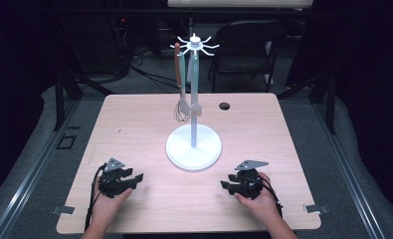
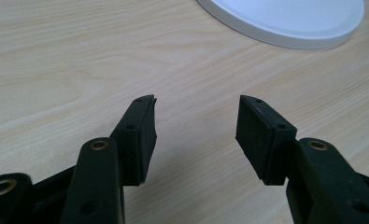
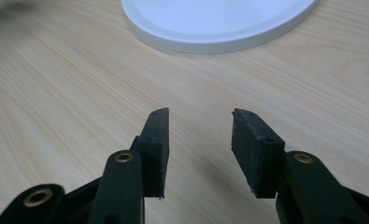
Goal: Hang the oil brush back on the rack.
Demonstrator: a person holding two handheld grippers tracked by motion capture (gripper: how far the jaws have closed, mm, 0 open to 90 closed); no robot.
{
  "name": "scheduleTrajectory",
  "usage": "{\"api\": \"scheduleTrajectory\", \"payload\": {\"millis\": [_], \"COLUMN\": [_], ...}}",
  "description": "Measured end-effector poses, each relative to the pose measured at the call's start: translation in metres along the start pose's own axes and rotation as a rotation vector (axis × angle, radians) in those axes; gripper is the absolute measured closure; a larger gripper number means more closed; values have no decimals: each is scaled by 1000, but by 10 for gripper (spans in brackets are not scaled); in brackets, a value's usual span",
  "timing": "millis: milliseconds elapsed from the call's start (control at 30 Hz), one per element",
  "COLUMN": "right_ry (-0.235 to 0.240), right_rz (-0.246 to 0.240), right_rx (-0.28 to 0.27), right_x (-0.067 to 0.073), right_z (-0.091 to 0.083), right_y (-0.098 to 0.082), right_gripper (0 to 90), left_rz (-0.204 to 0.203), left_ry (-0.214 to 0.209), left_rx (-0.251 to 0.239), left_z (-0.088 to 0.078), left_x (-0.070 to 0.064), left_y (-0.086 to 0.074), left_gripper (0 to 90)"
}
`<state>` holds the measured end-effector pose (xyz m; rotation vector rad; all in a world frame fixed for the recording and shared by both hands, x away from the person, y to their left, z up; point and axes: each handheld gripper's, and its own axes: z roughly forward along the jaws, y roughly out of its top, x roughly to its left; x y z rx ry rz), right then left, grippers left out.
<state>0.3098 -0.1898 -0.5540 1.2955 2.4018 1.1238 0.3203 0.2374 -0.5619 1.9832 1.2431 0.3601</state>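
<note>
**Meanwhile, both grippers sit empty in front of the loaded stand**

Meanwhile, I have the left gripper [image 1: 134,178] and the right gripper [image 1: 227,185] low on the table [image 1: 134,119], one to either side of the stand [image 1: 193,147], its white round base nearest them. Both sets of jaws stand wide apart with only bare wood between the pads [image 2: 145,135], so neither tool has hold of anything. In the right gripper view the base [image 3: 210,32] lies just ahead of the open jaws; in the left gripper view it lies ahead and off to one side [image 2: 303,28].

Up on the stand, a whisk [image 1: 180,94] with a brown handle and a pale utensil [image 1: 195,87] hang from the hooked crown [image 1: 195,44], close against the pole.

As I judge it, the risk from here is the stand itself. It is tall on a single thin pole, and a knock to the base or a sideways tug on a hanging handle could rock it or swing the two utensils into each other. They also hang very near one another, so wide jaws reaching for one might well catch the other too. A handle pulled outward rather than lifted clear of its hook might drag the whole stand across the wood.
</note>
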Motion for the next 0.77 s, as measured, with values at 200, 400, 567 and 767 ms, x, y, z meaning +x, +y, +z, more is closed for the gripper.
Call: {"api": "scheduleTrajectory", "payload": {"millis": [200, 400, 567, 767], "right_ry": [-10, -13, -20, -28], "right_rz": [6, 7, 6, 1], "right_rx": [6, 6, 12, -1], "right_x": [-3, -2, -2, -4], "right_z": [3, 6, 7, 7], "right_y": [-1, -3, -3, -3], "right_gripper": [544, 524, 512, 480], "left_rz": [-15, -25, -20, -44], "left_ry": [10, 14, 19, 30], "left_rx": [7, 3, 5, -12], "left_z": [2, 2, 2, -2], "left_x": [3, 5, 6, 12], "left_y": [-3, -4, -4, -4], "left_gripper": [466, 457, 444, 434]}}
